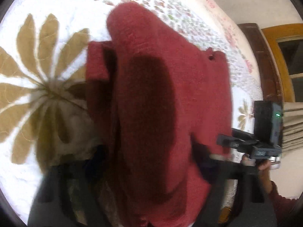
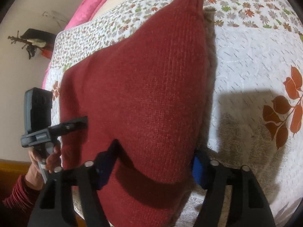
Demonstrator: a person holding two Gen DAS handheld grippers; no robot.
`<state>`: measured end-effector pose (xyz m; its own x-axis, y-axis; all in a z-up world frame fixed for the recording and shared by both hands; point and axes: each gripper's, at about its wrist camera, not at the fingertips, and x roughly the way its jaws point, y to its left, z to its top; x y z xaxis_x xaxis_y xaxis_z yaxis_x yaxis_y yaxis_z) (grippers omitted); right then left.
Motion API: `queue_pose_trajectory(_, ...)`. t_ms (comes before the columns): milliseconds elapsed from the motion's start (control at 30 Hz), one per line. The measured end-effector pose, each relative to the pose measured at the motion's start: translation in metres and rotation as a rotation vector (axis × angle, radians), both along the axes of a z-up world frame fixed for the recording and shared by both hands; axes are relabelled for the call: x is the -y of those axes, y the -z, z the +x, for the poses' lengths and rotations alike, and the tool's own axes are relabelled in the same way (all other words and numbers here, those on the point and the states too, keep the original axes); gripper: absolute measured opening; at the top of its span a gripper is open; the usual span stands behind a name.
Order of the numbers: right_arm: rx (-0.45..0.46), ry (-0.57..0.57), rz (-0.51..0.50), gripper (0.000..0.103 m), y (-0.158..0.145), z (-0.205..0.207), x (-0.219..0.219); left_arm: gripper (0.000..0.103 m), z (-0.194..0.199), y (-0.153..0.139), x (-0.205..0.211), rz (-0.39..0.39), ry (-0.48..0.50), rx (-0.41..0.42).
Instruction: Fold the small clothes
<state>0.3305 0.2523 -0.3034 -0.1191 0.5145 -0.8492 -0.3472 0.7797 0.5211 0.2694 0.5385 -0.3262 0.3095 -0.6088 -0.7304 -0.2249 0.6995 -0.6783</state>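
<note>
A red knit garment (image 2: 144, 87) lies bunched on the flowered quilt (image 2: 246, 60), and a folded layer's hem crosses near the camera. My right gripper (image 2: 153, 157) holds its thick near end, jaws apart with cloth packed between the blue pads (image 2: 197, 168). In the left wrist view the same garment (image 1: 151, 94) drapes between the fingers of my left gripper (image 1: 149, 151), and a sleeve (image 1: 96, 62) sticks out to the left. Each view shows the other gripper at the garment's side edge: the left gripper (image 2: 83, 122) and the right gripper (image 1: 221, 141).
The white quilt (image 1: 47, 19) has large tan flowers and small printed ones. A pink blanket (image 2: 94, 1) lies at the bed's far corner. A wooden window frame (image 1: 274, 47) and a curtain (image 1: 291, 124) stand beyond the bed edge. The person's hand (image 2: 49, 158) grips a handle.
</note>
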Motion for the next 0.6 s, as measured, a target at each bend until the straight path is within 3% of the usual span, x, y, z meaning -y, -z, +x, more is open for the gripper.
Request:
queue_pose_trajectory(133, -0.011, 0.019, 0.059, 0.042, -0.012, 0.000, 0.007, 0.041, -0.002, -0.010, 0.011, 0.044, -0.011, 0.026)
queue_pose_trajectory(200, -0.019, 0.023, 0.090, 0.038, -0.020, -0.001, 0.013, 0.040, -0.005, -0.016, 0.012, 0.032, -0.027, 0.031)
queue_pose_trajectory(367, 0.027, -0.009, 0.099, 0.037, -0.049, -0.011, 0.025, 0.038, -0.013, -0.041, 0.028, 0.024, -0.027, 0.058)
queue_pose_trajectory(600, 0.068, -0.015, 0.116, 0.037, -0.100, -0.019, 0.098, 0.038, -0.021, -0.090, 0.092, -0.042, 0.028, 0.107)
